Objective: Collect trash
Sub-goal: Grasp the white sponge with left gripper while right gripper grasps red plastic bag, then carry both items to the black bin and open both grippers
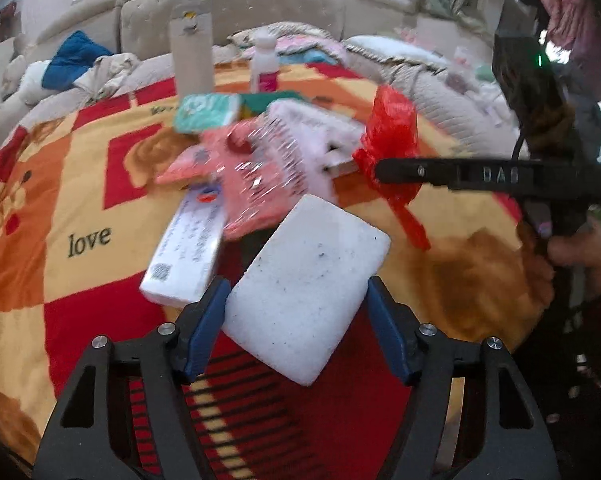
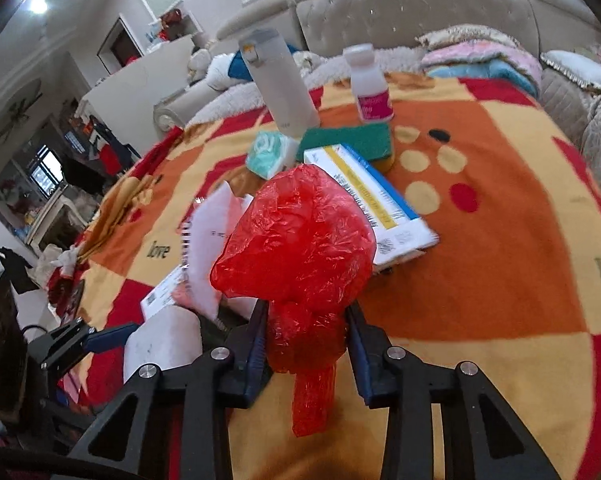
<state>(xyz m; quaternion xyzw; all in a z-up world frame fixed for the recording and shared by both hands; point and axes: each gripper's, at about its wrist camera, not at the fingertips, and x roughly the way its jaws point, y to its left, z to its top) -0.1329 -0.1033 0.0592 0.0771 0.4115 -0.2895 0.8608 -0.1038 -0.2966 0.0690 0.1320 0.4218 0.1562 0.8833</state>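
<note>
Two hand-held grippers work over a bed spread with a red, orange and yellow blanket (image 1: pixel 80 184). The left gripper (image 1: pixel 296 300) has its jaws closed on a white sponge block (image 1: pixel 308 280), lifted at a tilt near the camera. The right gripper (image 2: pixel 306 336) has its jaws narrowed around the knotted neck of a red plastic bag (image 2: pixel 296 232). To do this well, both grips should hold firm while lifting clear of the clutter beyond. The left view alone shows a crinkly pink packet (image 1: pixel 252 184). The right view alone shows a blue and yellow box (image 2: pixel 376 200) behind the bag.
</note>
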